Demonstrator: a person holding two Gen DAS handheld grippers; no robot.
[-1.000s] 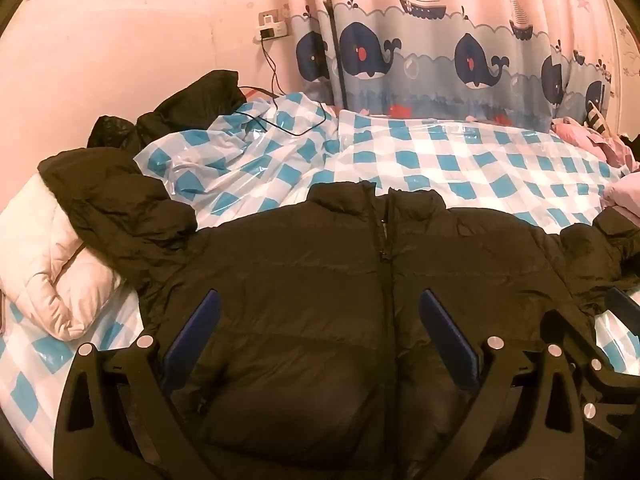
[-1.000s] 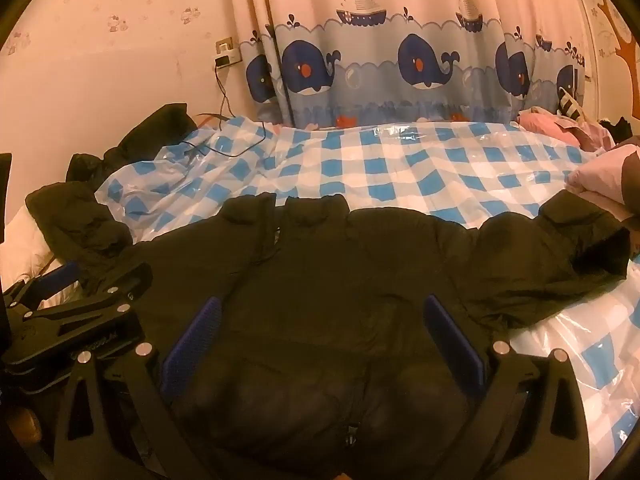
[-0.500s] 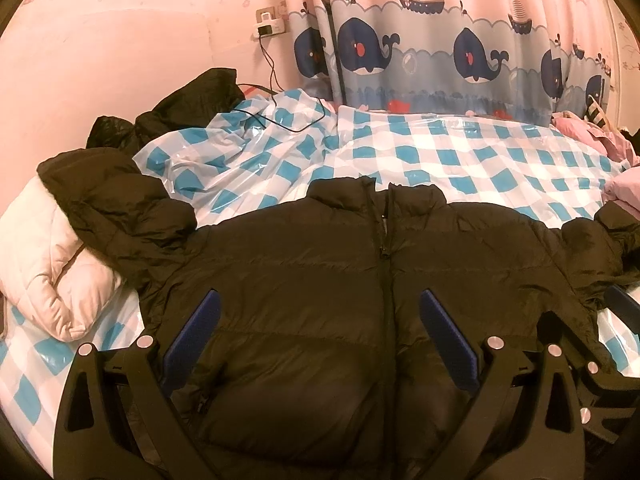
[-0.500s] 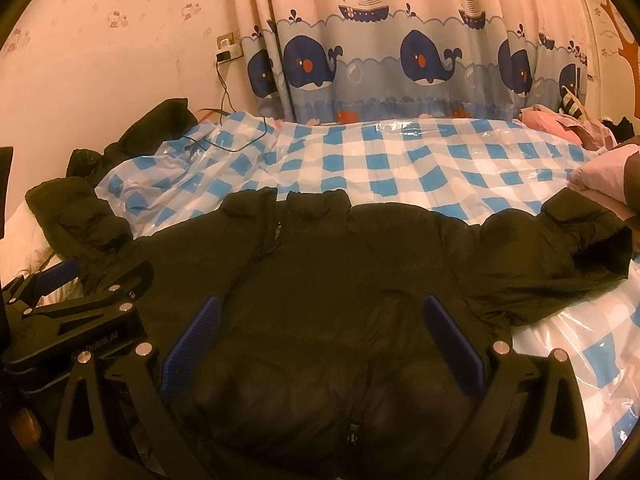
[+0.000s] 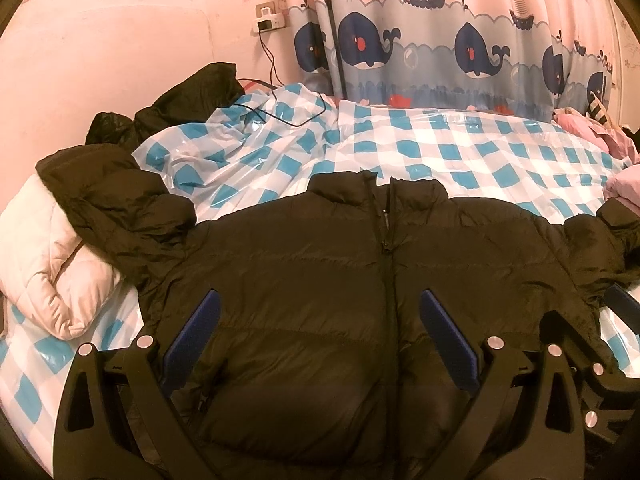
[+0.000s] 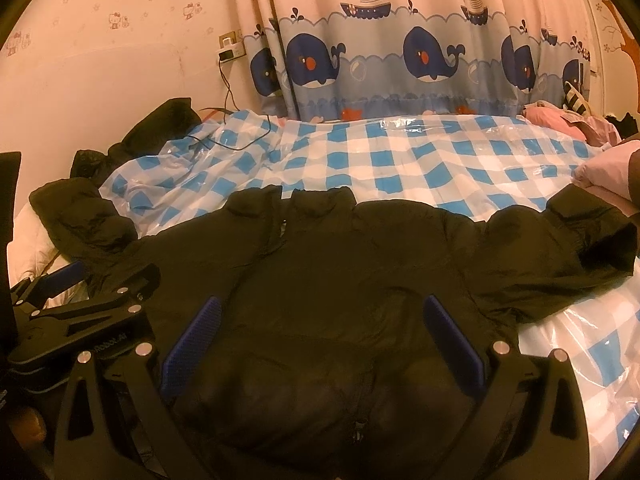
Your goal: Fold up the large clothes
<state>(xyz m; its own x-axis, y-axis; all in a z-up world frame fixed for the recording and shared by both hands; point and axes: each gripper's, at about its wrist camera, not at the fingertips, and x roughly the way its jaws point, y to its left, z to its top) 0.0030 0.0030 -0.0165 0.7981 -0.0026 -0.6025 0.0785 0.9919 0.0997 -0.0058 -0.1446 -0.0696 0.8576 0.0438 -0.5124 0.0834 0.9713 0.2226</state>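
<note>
A large black puffer jacket (image 5: 320,280) lies spread front up on the bed, zip closed, collar away from me; it also shows in the right wrist view (image 6: 360,280). Its left sleeve (image 5: 104,200) lies over a white quilt and its right sleeve (image 6: 568,252) stretches right. My left gripper (image 5: 318,332) is open and empty above the jacket's lower front. My right gripper (image 6: 320,336) is open and empty above the lower hem. Each gripper shows at the edge of the other's view.
The bed has a blue and white checked plastic sheet (image 5: 460,152). A folded white quilt (image 5: 44,264) lies at the left. More dark clothes (image 5: 192,92) and a charger cable (image 5: 280,108) are at the back left. Pink clothes (image 6: 560,120) lie at the right. Whale curtains (image 5: 440,40) hang behind.
Both views have tilted down and drawn back slightly, so the jacket sits a little lower in view. The jacket has not moved and both grippers stay open.
</note>
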